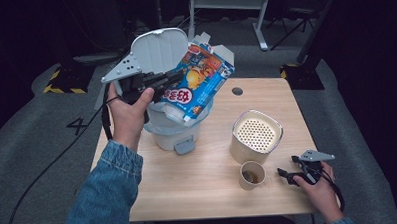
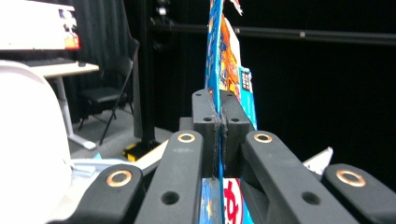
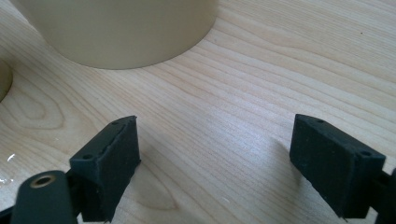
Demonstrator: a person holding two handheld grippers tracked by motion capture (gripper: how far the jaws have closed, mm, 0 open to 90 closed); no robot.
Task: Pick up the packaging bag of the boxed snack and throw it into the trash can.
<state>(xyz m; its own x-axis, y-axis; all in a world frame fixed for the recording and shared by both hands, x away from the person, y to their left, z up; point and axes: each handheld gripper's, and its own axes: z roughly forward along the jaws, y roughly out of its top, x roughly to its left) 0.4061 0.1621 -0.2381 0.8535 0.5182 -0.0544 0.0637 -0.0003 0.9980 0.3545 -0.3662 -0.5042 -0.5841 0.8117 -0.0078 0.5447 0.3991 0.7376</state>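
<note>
A flattened blue and orange snack box (image 1: 201,81) hangs above a small white pedal bin (image 1: 171,129) whose lid (image 1: 158,51) stands up. My left gripper (image 1: 171,81) is shut on the box's edge; in the left gripper view the jaws pinch the thin carton (image 2: 219,70) between them, at my left gripper (image 2: 219,126). My right gripper (image 1: 284,173) rests low at the table's front right, and in the right gripper view my right gripper (image 3: 215,163) is open over bare wood with nothing between its fingers.
A cream canister with a perforated top (image 1: 256,135) stands right of the bin, seen close in the right gripper view as the canister (image 3: 116,32). A small paper cup (image 1: 251,174) sits in front of it. The wooden table (image 1: 204,187) has a round grommet (image 1: 237,90) near its back edge.
</note>
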